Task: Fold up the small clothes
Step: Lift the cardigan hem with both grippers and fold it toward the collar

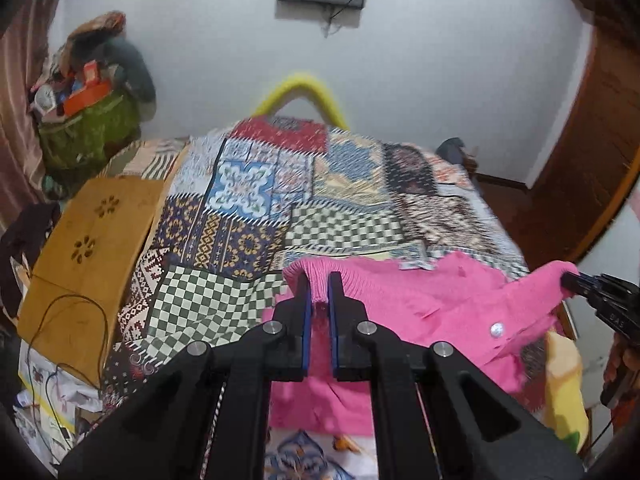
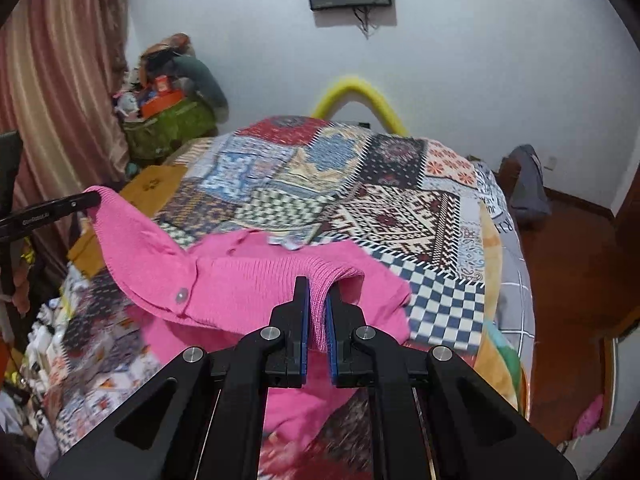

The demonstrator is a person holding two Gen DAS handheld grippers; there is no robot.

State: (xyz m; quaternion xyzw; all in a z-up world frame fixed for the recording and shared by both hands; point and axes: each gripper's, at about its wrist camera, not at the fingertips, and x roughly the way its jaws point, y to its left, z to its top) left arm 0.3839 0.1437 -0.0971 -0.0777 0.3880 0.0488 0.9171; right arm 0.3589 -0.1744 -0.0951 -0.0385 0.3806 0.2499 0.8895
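1. Left claw (image 1: pixel 319 286) first: we had its jaws pinched nearly closed on a ribbed edge of the pink knit cardigan (image 1: pixel 440 304), with only the thickness of the fabric between the blue pads. The right claw (image 2: pixel 318 292) was doing the same thing on another ribbed edge, jaws clamped with a fold of knit hanging down between them.

2. The cardigan was held up off the patchwork bedspread (image 1: pixel 256 208) at the near end of the bed, stretched between our two claws. The middle sagged, and the lower part trailed down onto the spread. One button (image 2: pixel 182 295) showed on the placket.

3. The bit that mattered, we reckoned: the garment's long axis ran left to right between the two grips, across the bed rather than along it. From the left claw the rest of the knit lay off to the right; from the right claw it lay off to the left. Neither claw was nearer, since each already had its own end.

4. So the next move was probably a lay-down onto the open spread on the far side, both ends kept level. If one side dipped first, we figured the loose knit would bunch up.

5. The wooden board (image 1: pixel 92 248) sat at the left edge of the bed, apart from the cardigan.
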